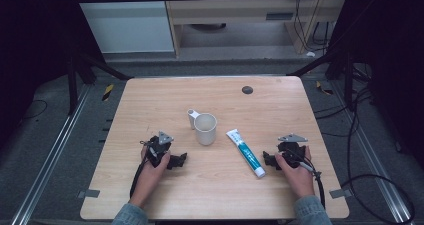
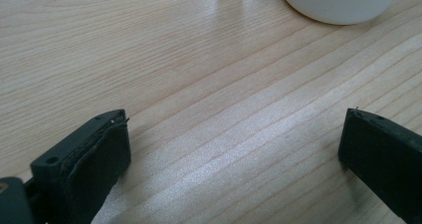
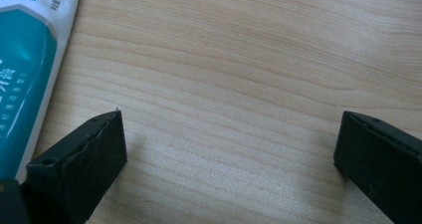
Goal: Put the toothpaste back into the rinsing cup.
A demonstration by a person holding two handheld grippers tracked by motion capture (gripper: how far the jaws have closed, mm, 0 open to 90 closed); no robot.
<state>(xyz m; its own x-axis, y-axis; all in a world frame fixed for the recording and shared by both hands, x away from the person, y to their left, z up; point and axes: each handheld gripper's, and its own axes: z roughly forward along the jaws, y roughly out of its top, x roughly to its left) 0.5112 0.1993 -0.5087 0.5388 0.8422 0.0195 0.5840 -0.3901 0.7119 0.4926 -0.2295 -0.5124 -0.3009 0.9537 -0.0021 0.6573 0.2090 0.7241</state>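
A white mug [image 1: 205, 128] with its handle to the far left stands upright at the table's middle; its base [image 2: 343, 2] shows at the top of the left gripper view. A white and teal toothpaste tube [image 1: 245, 152] lies flat to its right, and its side [image 3: 30, 59] runs along the left edge of the right gripper view. My left gripper [image 1: 176, 161] rests on the table left of and nearer than the mug, jaws wide apart over bare wood [image 2: 234, 134]. My right gripper [image 1: 270, 160] rests just right of the tube, open, nothing between its jaws [image 3: 229, 134].
The wooden table [image 1: 150, 100] has a small dark round mark [image 1: 247, 90] near its far edge. Cables [image 1: 370, 180] lie on the floor to the right. A person's hands and denim sleeves come in from the near edge.
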